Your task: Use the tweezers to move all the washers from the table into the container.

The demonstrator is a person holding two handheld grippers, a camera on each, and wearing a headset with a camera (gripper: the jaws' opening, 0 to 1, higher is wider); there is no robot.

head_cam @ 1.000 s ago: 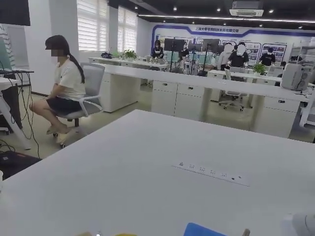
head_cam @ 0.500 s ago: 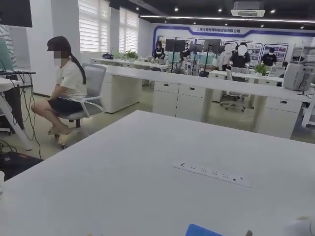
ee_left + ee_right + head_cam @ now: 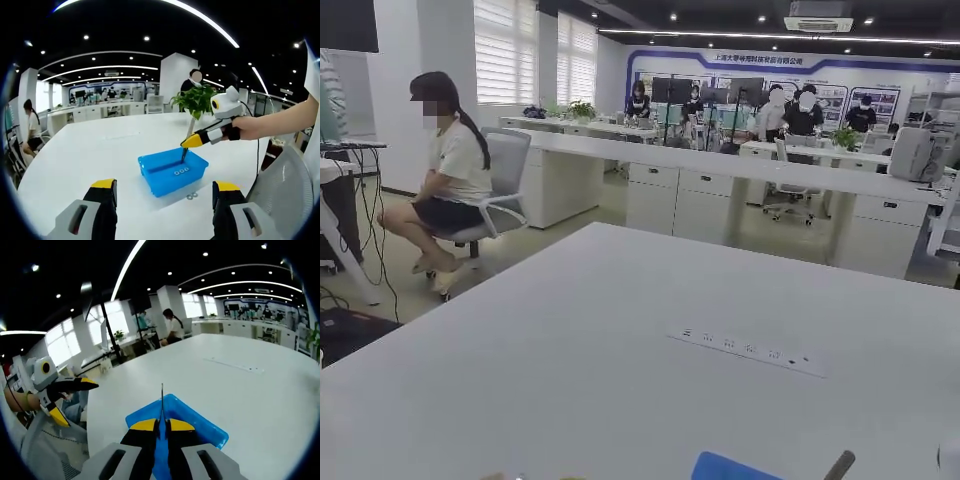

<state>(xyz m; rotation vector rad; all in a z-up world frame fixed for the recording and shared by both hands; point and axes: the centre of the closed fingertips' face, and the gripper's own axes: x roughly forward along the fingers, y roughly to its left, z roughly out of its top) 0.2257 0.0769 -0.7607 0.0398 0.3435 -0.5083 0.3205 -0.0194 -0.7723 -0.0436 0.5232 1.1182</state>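
Note:
In the left gripper view a blue container (image 3: 172,172) sits on the white table (image 3: 100,150) with three washers (image 3: 180,171) inside. Two more washers (image 3: 191,196) lie on the table just in front of it. My right gripper (image 3: 191,142) is shut on the tweezers (image 3: 184,152), whose tips point down into the container. My left gripper (image 3: 166,187) stands open and empty, short of the container. The right gripper view shows my right gripper (image 3: 161,426) shut on the tweezers (image 3: 161,400) over the container (image 3: 202,427), with my left gripper (image 3: 74,400) open at the left.
A corner of the container (image 3: 730,468) shows at the bottom of the head view. A socket strip (image 3: 750,352) is set into the table. A person (image 3: 445,170) sits on a chair beyond the table's left edge. A potted plant (image 3: 196,102) stands behind the container.
The head view has shifted slightly. At its bottom right a thin grey rod now reaches a little higher, and the white gripper part there has slid out towards the frame's edge.

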